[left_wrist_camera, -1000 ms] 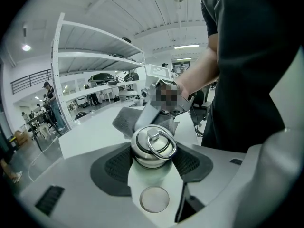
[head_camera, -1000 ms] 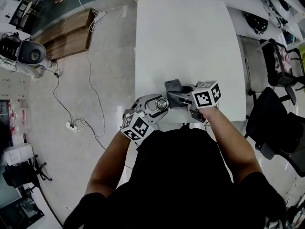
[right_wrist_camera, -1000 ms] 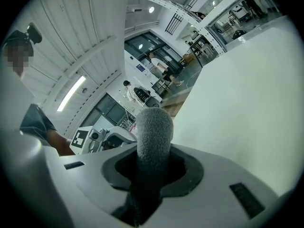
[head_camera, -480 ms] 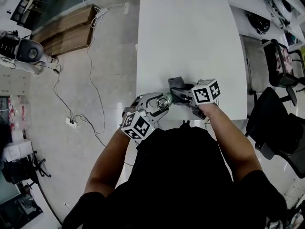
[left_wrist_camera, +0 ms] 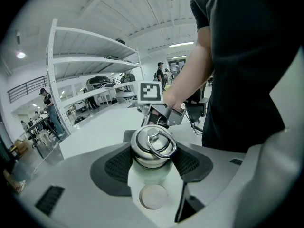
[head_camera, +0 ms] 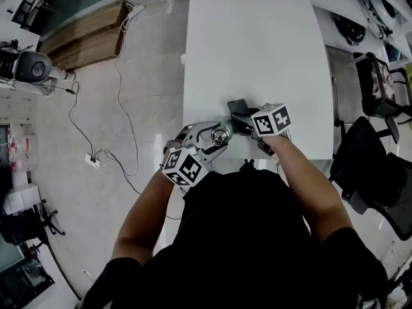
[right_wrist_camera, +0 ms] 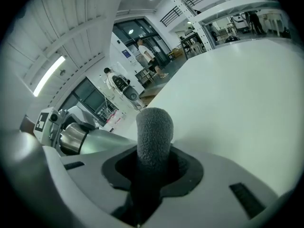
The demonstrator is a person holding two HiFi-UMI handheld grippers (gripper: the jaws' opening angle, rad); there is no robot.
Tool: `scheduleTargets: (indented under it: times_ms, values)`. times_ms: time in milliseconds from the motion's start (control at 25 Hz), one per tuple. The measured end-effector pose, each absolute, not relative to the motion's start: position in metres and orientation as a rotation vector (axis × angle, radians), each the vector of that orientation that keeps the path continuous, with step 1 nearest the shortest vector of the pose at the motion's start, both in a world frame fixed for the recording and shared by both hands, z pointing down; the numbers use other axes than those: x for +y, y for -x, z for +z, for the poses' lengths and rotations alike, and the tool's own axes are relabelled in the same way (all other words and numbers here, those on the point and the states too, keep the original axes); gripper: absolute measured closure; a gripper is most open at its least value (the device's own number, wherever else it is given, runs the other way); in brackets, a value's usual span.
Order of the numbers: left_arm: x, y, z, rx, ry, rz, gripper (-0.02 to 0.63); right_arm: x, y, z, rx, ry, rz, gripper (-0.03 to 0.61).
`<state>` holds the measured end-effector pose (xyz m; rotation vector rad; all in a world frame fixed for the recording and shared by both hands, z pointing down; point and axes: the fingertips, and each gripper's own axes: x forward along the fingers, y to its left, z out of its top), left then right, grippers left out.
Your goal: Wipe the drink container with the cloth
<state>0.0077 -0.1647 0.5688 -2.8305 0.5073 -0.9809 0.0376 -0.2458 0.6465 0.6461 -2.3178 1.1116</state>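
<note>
The left tool (head_camera: 214,138) is clamped on the drink container (head_camera: 221,134). It holds the container over the near edge of the white surface (head_camera: 257,50), at about 6 o'clock on that surface in the head view.

In the left gripper view the two dark jaw pads (left_wrist_camera: 116,163) press on either side of the container, just below its steel cap (left_wrist_camera: 151,144). The cap's ring handle faces the camera. The pale body runs down between the jaws toward 6 o'clock.

The right tool (head_camera: 243,122) sits just beside the container, at its 3 o'clock, and is pinching a grey cloth (head_camera: 235,106). The free end of the cloth sticks out toward 12 o'clock over the surface.

In the right gripper view the cloth stands up from between the pressed jaws as a rounded, fuzzy fold. The container lies at its 9 o'clock, with the steel cap pointing further toward 9 o'clock. Its pale body reaches in behind the base of the cloth. Whether cloth and container are actually touching cannot be told.
</note>
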Motion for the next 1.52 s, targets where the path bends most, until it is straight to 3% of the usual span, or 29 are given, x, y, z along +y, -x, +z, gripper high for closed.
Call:
scheduleTargets:
  times_ms: [440,720,1000,1520]
  values:
    - [-0.160,-0.009,0.568,0.426,2.781,-0.993,0.345,-0.272,-0.052,0.618,-2.371,-0.838,1.056,0.471]
    - [-0.161,-0.006,0.569,0.385,2.775,-0.995,0.345,-0.284,-0.033,0.532,-2.618,-0.757,1.613,0.471]
    - [-0.160,-0.016,0.569,0.371,2.761,-1.005,0.345,-0.268,0.006,0.502,-2.649,-0.469,1.830,0.471]
    - [-0.156,-0.015,0.569,0.368,2.724,-1.007,0.345,-0.272,0.025,0.556,-2.500,-0.498,1.635,0.471]
